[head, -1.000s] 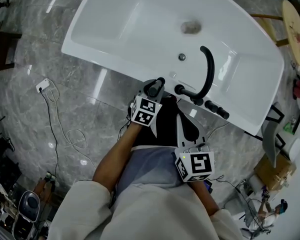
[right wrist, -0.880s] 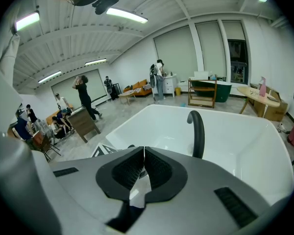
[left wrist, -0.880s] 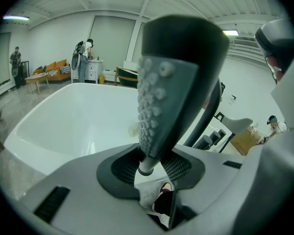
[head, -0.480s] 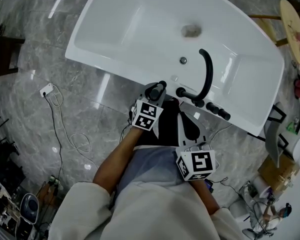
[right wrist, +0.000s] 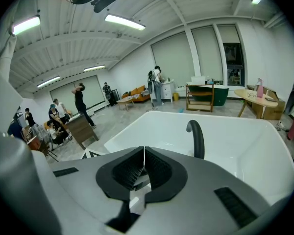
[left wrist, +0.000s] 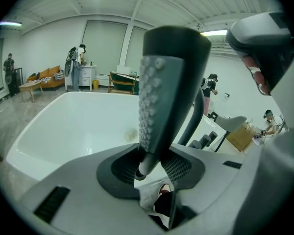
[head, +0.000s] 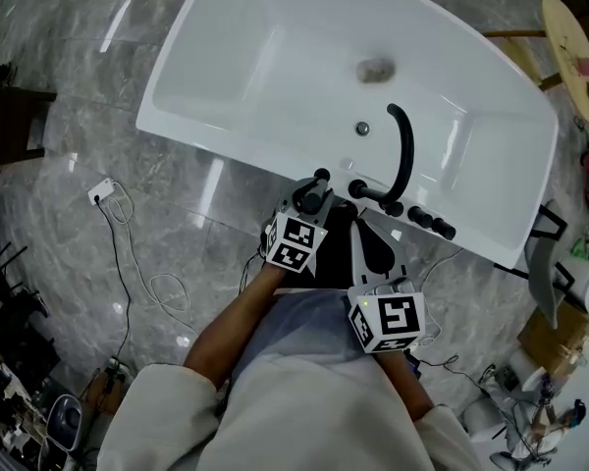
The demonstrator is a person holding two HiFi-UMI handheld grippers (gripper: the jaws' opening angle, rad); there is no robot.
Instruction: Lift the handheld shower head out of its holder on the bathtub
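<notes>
The handheld shower head (left wrist: 166, 82) is dark grey with a face of small nubs. It stands upright between the jaws of my left gripper (left wrist: 149, 168), which is shut on its thin lower handle. In the head view the shower head (head: 318, 179) and left gripper (head: 307, 199) hang just over the near rim of the white bathtub (head: 226, 155). To their right, black fittings (head: 356, 187) sit on the rim. My right gripper (head: 365, 222) is held back near my body. Its jaws (right wrist: 144, 153) are shut with nothing between them.
A black arched faucet (head: 404, 145) rises from the rim beside black knobs (head: 427, 222). A white plug and cable (head: 103, 192) lie on the marble floor at left. A round wooden table (head: 569, 47) stands far right. People stand in the room behind.
My left gripper has risen a little with the shower head in it. The right gripper has stayed put.
</notes>
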